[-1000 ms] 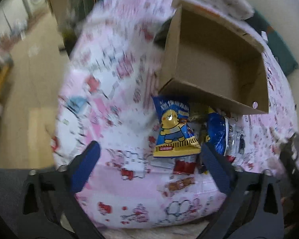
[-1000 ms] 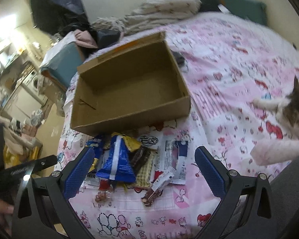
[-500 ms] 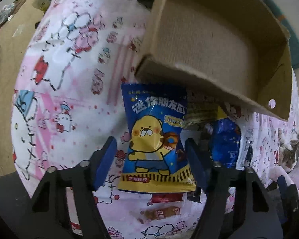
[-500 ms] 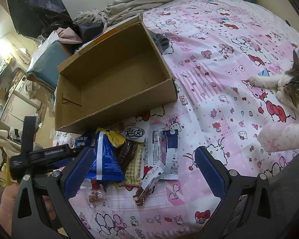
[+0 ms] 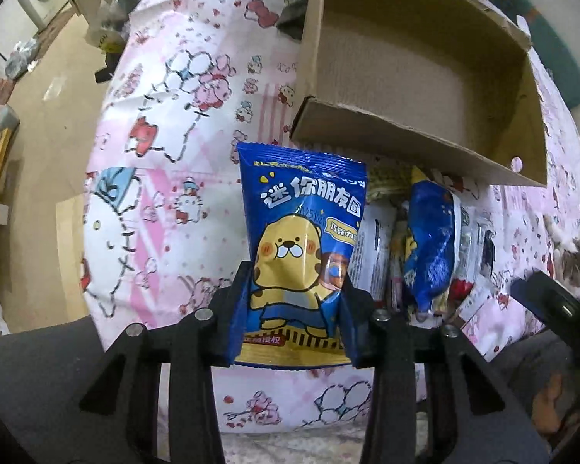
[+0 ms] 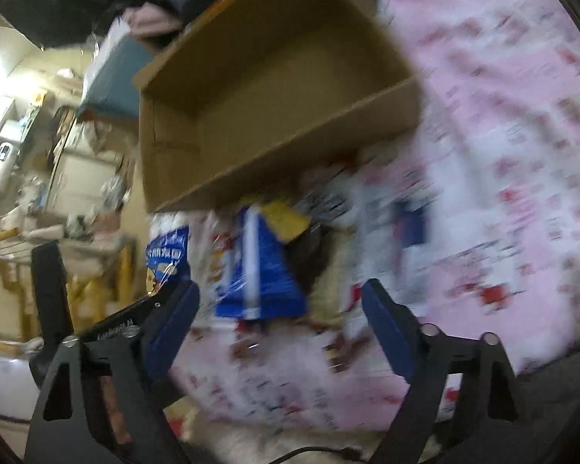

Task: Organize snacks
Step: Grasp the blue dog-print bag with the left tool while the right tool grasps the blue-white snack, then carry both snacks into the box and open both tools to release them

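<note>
My left gripper (image 5: 292, 305) is shut on a blue snack bag with a yellow cartoon bear (image 5: 301, 243), holding its lower half just in front of the open cardboard box (image 5: 413, 143). The same bag shows at the left in the right wrist view (image 6: 166, 259). A pile of other snacks lies beside it, with a crumpled blue packet (image 5: 429, 247) on top. My right gripper (image 6: 280, 324) is open and empty, low over that blue packet (image 6: 259, 270). The box (image 6: 282, 147) stands behind the pile. The right wrist view is motion-blurred.
The snacks and box rest on a pink cartoon-print bedsheet (image 5: 166, 178). A cat (image 5: 576, 263) lies at the right on the bed. The bed's left edge drops to the floor (image 5: 42, 123). A teal cushion (image 5: 553, 54) lies beyond the box.
My left gripper has closed on the bear snack bag, which it straddled open half a second ago. My right gripper has dropped closer to the snack pile, still open.
</note>
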